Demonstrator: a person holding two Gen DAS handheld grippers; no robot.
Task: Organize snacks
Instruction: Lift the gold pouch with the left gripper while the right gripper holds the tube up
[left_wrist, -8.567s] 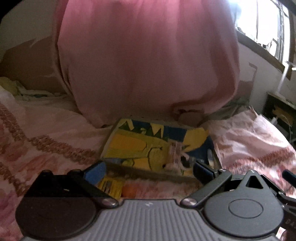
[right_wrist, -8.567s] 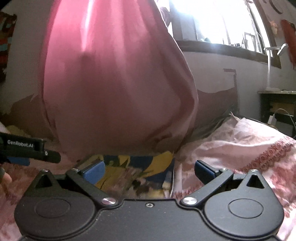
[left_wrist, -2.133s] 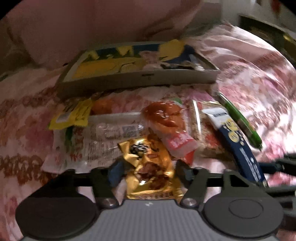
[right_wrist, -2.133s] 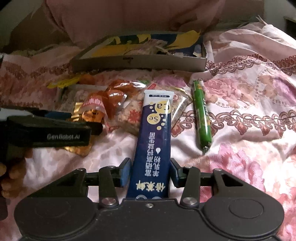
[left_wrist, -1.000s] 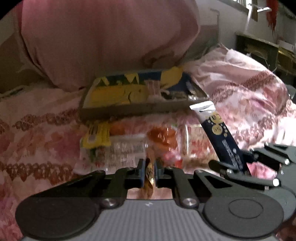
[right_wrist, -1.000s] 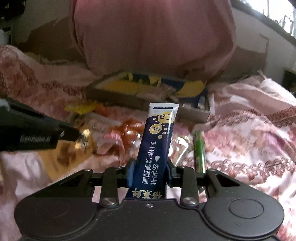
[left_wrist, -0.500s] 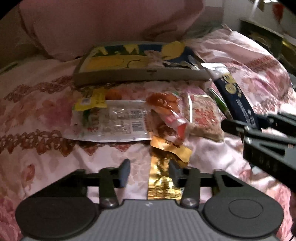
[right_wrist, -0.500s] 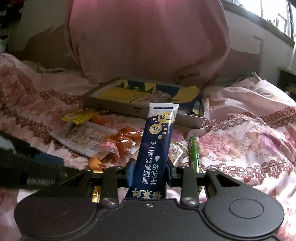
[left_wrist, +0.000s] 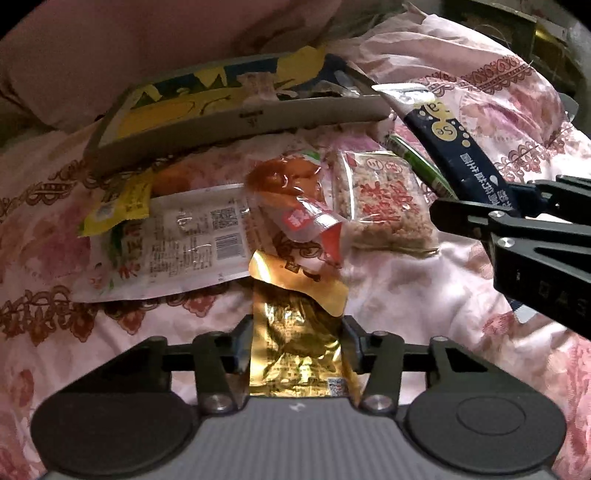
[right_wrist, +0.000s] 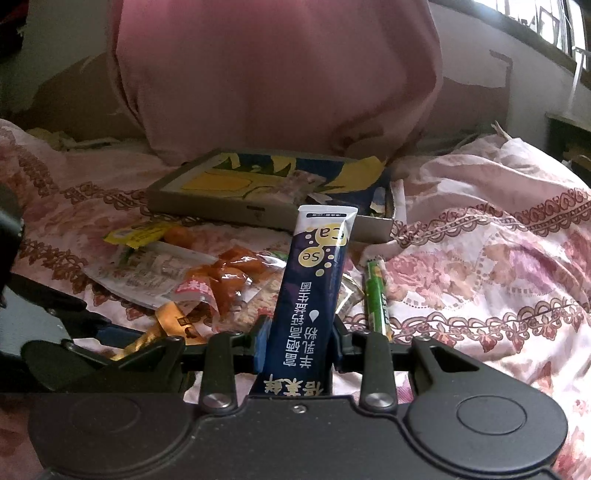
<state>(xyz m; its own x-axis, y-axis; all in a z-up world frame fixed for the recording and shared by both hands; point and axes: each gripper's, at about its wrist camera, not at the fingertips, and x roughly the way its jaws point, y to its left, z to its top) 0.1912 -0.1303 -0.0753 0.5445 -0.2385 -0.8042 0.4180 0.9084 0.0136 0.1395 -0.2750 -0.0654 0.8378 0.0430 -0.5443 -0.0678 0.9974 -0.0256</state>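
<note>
Left gripper (left_wrist: 297, 345) angled steeply down over the floral bedspread (left_wrist: 406, 291), jaws just been closing, pads now against both sides of the gold foil packet (left_wrist: 295, 343) lying flat between them. Right gripper (right_wrist: 297, 341) tilted gently downward, clamped on the dark blue stick sachet (right_wrist: 314, 291), raised upright above the snack pile. Shallow box (right_wrist: 229, 206) behind the pile, green sausage stick (right_wrist: 376, 299) just beside the sachet.

A home bedroom, it seems. The snacks (left_wrist: 295, 206) lie on a bed (right_wrist: 480, 266) spread with a pink flowered quilt (left_wrist: 406, 280), a large pink pillow (right_wrist: 273, 74) behind. Daylight enters a window (right_wrist: 554, 29) above a scuffed wall (right_wrist: 472, 92), with perhaps a desk (right_wrist: 569, 136) at the right edge.
</note>
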